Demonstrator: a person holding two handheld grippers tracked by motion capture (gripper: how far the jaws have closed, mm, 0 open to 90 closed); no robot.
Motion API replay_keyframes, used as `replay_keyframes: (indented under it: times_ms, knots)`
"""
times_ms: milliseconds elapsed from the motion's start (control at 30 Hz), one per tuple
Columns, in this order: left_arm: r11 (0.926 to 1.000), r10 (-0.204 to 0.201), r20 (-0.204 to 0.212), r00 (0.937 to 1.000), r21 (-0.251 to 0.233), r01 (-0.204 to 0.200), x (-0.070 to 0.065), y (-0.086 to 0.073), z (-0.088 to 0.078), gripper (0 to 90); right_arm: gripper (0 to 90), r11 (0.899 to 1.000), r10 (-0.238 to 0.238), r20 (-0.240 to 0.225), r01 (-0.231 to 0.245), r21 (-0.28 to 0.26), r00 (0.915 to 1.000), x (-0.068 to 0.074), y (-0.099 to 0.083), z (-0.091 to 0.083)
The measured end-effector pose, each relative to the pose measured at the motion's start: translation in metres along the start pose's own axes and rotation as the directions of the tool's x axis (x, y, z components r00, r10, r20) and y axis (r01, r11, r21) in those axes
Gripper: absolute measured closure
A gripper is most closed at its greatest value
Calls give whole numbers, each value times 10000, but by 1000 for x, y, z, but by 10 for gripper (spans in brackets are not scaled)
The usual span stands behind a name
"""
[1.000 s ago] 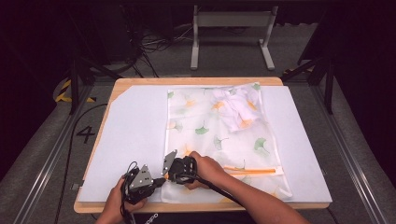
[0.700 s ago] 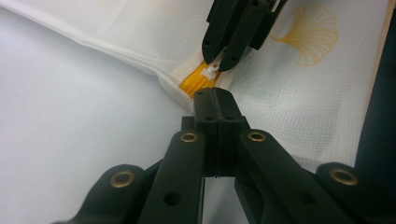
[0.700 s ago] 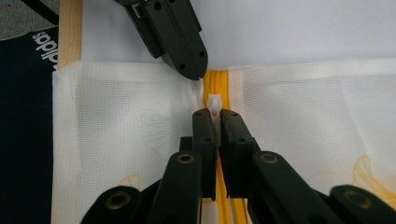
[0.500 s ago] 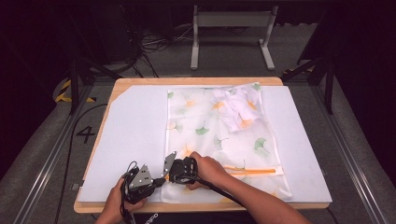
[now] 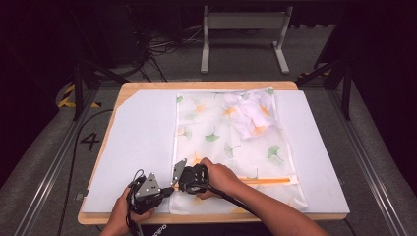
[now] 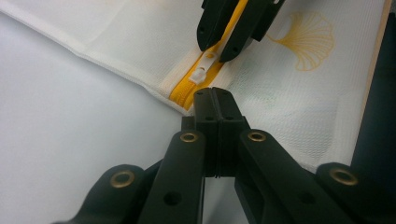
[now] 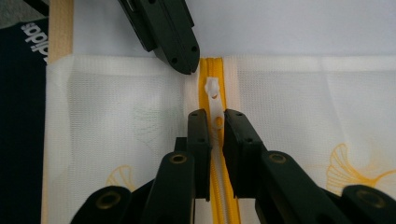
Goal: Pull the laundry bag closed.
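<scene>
Mesh laundry bag [image 5: 231, 147], white with ginkgo-leaf print, lies flat on the white sheet [image 5: 137, 142] covering the desk [image 5: 147, 86]. A bunched white garment [image 5: 248, 115] sits inside it at the far end. The yellow zipper [image 5: 265, 181] runs along the bag's near edge.

Left gripper [image 5: 164, 189] sits at the near left corner of the bag. In the left gripper view its 2 fingers [image 6: 208, 107] are pressed fully together, the tips clamping the bag's edge at the zipper's end [image 6: 184, 93] (the pinch itself sits under the tips, so I cannot tell how much fabric is caught).

Right gripper [image 5: 178, 178] lies just beside it, pointing toward the left gripper. In the right gripper view the white pull tab [image 7: 215, 109] of the slider [image 7: 212, 86] lies between its 2 fingers [image 7: 200, 135]. The fingers have just been opening; a narrow gap shows on either side of the tab, so they bracket it without pressing on it.

Slider stands near the zipper's left end, between the 2 grippers' tips.
</scene>
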State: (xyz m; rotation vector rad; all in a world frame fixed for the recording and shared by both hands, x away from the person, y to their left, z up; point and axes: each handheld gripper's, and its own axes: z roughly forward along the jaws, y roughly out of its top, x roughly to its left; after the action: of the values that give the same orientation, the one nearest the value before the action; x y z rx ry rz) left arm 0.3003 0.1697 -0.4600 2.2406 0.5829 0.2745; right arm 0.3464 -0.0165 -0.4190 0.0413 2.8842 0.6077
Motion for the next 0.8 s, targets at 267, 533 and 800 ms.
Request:
replay_keyframes:
  times_ms: [267, 533, 800]
  knots:
    - [10000, -22, 22, 10000, 21, 22, 0, 0, 0, 900, 793, 9997, -71, 98, 68, 253, 9999, -1, 7, 7]
    - [10000, -31, 45, 10000, -12, 31, 0, 0, 0, 900, 826, 9970, -113, -747, 169, 752, 9971, -10, 18, 10]
    - [10000, -93, 64, 9999, -26, 94, 1, 0, 0, 900, 897, 9958, -29, -727, 95, 911, 9974, -11, 20, 9]
